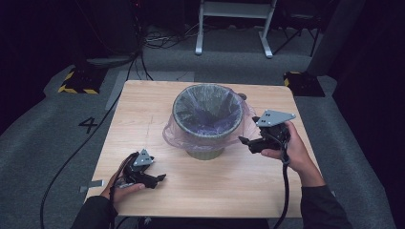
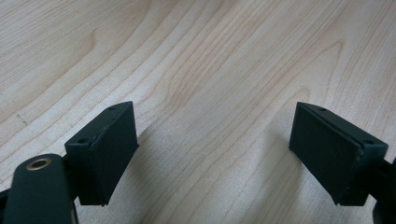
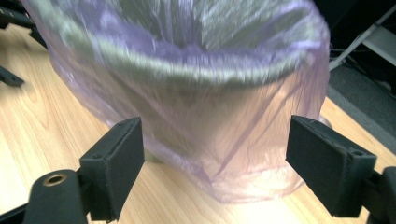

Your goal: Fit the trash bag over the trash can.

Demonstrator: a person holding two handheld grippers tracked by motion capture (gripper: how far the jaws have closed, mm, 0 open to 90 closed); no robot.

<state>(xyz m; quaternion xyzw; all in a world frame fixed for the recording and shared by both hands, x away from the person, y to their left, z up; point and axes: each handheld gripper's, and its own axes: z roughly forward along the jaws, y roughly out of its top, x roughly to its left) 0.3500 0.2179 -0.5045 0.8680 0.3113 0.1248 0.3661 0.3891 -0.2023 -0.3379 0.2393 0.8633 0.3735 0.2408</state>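
Observation:
A small green waste bin [image 1: 206, 152] lined with a pale purple plastic bag [image 1: 174, 136] stands at the middle of the wooden table [image 1: 143, 102]. My right gripper [image 1: 244, 141] is held open just right of the bin, jaws pointing at it. In the right gripper view the bag [image 3: 210, 135] hangs over the bin's rim [image 3: 140, 60] and down its side, between and beyond my open right gripper [image 3: 212, 163]. My left gripper [image 1: 161, 178] rests low near the table's front left. Its jaws stand wide apart over bare wood, and my left gripper [image 2: 212, 149] holds nothing.
The table's edges [image 1: 200, 215] drop to a grey carpeted floor [image 1: 43, 124]. Cables [image 1: 71, 157] trail from the grippers over the front and left. A white frame stand [image 1: 234, 28] is at the back, and black-and-yellow feet [image 1: 79, 83] sit at the back left and right.

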